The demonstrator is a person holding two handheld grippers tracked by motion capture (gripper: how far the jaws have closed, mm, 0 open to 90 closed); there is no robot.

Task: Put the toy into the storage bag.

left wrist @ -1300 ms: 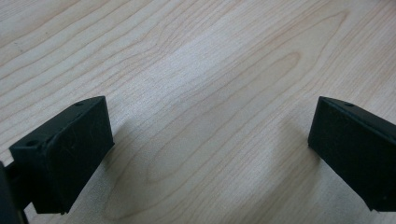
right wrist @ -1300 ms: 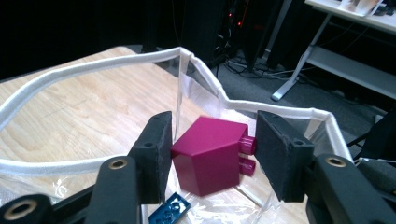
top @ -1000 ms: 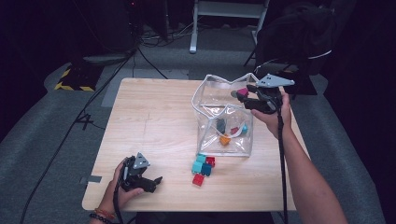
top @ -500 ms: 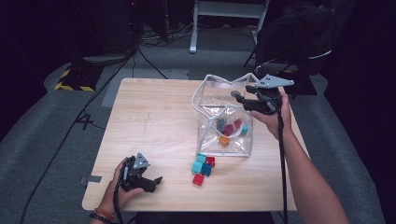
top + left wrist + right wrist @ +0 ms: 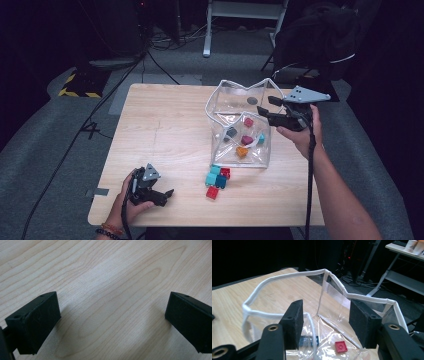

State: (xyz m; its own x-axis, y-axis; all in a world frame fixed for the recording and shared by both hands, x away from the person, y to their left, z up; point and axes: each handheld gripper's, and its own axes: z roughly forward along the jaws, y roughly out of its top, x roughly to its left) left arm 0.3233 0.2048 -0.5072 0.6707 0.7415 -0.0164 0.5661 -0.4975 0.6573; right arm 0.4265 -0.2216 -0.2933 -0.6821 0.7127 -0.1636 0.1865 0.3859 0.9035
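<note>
Dark room, wooden surface (image 5: 165, 130): my right gripper (image 5: 324, 322), jaws half open and empty, hovers over the clear bag (image 5: 235, 100); next, fetch the loose bricks (image 5: 216, 178). Left gripper (image 5: 167, 195) jaws wide.

Dim lab; floor cables (image 5: 165, 42); hazard tape (image 5: 75, 85)

Dark brick (image 5: 308, 340) partly hidden behind jaws.

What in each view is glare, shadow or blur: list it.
High view: lit table, dark surroundings; glare on the clear bag blurs the bricks inside. Left gripper view: soft shadows beside the left gripper, grain sharp farther off. Right gripper view: right gripper sharp, background black, bag film reflective.
</note>
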